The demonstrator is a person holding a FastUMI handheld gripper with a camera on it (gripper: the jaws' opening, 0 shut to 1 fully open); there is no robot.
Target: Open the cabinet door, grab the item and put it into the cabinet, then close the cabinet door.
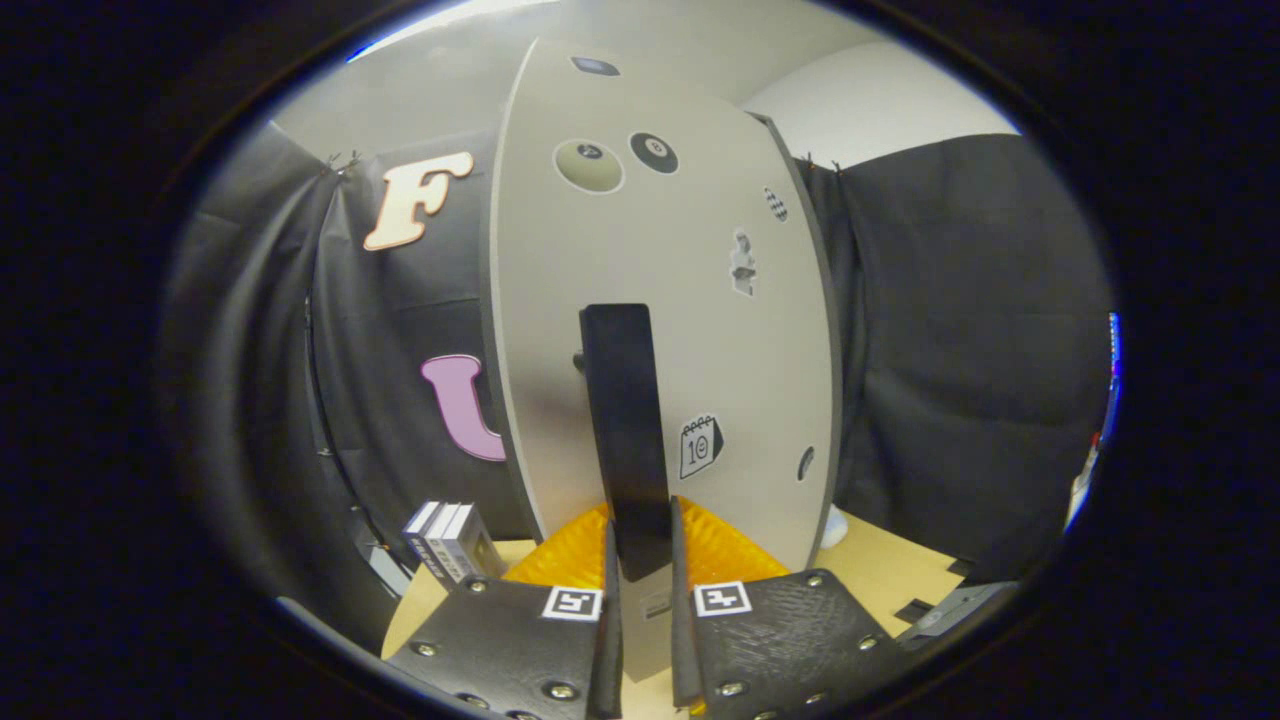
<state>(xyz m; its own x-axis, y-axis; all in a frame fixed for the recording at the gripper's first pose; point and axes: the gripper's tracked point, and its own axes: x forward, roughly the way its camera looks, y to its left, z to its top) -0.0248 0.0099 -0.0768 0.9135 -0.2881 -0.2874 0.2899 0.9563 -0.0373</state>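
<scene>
Bright light comes from overhead, glaring at the ceiling (480, 15) and washing the pale cabinet door (660, 330). A soft shadow falls left of its dark handle (625, 430). Straight edges bow outward; everything stays fairly sharp.

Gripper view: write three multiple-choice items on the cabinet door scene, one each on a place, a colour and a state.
1. Where does the black door handle stand?
A. between the gripper's fingers
B. far beyond them
C. on the tabletop

2. What colour is the cabinet door?
A. red
B. pale grey
C. green

3. How are the fingers set?
A. spread wide apart
B. close around the handle
C. gripping the small box

Answers: 1 A, the handle's lower end sits between the fingers. 2 B, the panel is pale grey. 3 B, both fingers flank the handle narrowly; the box lies beside them.
</scene>
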